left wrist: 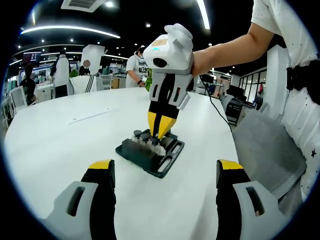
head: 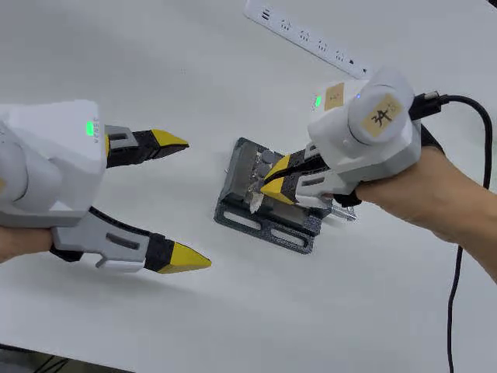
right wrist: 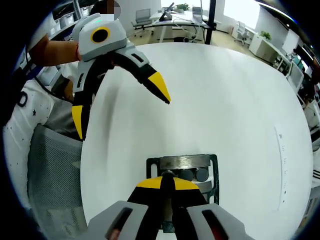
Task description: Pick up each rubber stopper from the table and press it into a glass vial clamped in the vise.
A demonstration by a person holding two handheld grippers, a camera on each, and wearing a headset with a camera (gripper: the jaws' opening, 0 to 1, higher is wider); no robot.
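White tabletop (head: 116,47), bare and wide at 9 and 6 o'clock of the vise (head: 268,203). The table's near edge cuts the bottom-left corner of the head view. The vise is dark grey and sits well in from every edge.

Right gripper (head: 268,185) stands over the vise, jaws pressed together, yellow tips down at its top. Whatever lies between the tips is hidden. A pale glassy bit (head: 255,203) sits just below them, too small to name. In the right gripper view, 2 grey stopper tops (right wrist: 186,175) sit in the vise at 3 o'clock of the tips; the vials beneath cannot be made out.

Left gripper (head: 194,202) hovers at 9 o'clock of the vise, well apart from it, jaws spread wide with nothing between them.

Power strip (head: 311,35) lies at 12 o'clock, one end hidden behind the right gripper. Black cable (head: 475,155) runs down at 3 o'clock, past the right hand (head: 419,186).
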